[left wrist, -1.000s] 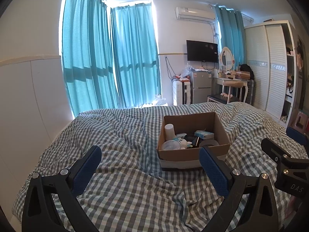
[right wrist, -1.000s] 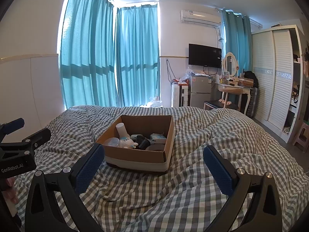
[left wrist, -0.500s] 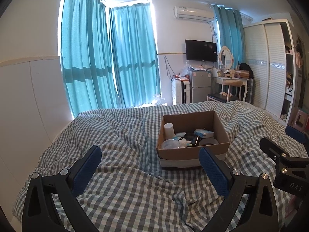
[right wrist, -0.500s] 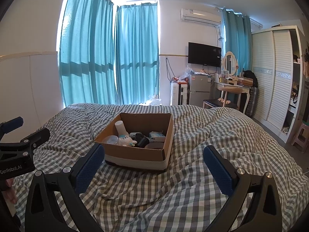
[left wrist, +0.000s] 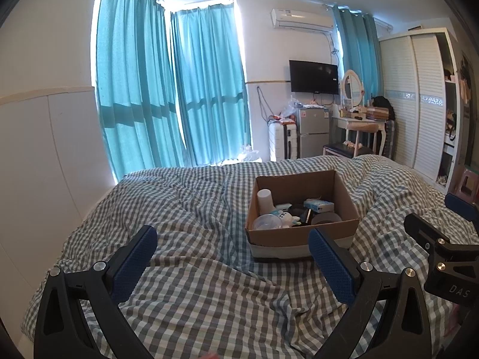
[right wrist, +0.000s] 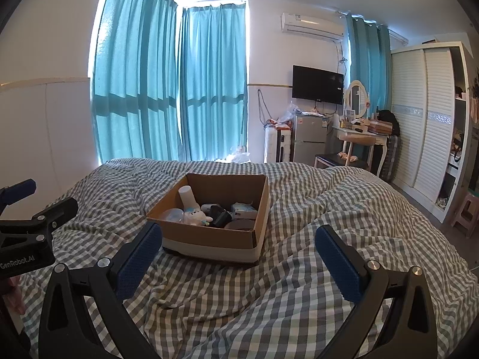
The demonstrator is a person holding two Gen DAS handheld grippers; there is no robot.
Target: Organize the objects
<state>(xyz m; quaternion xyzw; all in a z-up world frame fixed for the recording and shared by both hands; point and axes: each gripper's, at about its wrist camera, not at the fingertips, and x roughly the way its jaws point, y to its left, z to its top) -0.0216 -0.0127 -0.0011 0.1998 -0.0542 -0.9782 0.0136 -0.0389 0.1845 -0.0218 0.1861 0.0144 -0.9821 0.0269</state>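
Observation:
An open cardboard box (left wrist: 302,233) (right wrist: 209,236) sits on the checked bedspread (left wrist: 194,215) (right wrist: 329,209). It holds a white cup (left wrist: 265,201) (right wrist: 187,196), a clear round lid (left wrist: 266,223), a small white plush toy (left wrist: 286,217) (right wrist: 196,217), a black object (right wrist: 220,213), a blue-white pack (left wrist: 318,205) (right wrist: 244,209) and a tape roll (left wrist: 327,218). My left gripper (left wrist: 232,246) is open and empty, short of the box and to its left. My right gripper (right wrist: 239,246) is open and empty, just before the box.
Teal curtains (left wrist: 167,89) cover the windows behind the bed. A small fridge (left wrist: 311,131), a dressing table with a stool (left wrist: 359,128) and a white wardrobe (left wrist: 419,101) stand at the back right. A white wall panel (left wrist: 45,164) runs along the bed's left side.
Both cameras have shifted slightly, so the box sits a little lower and nearer in view. Both grippers stay open and empty.

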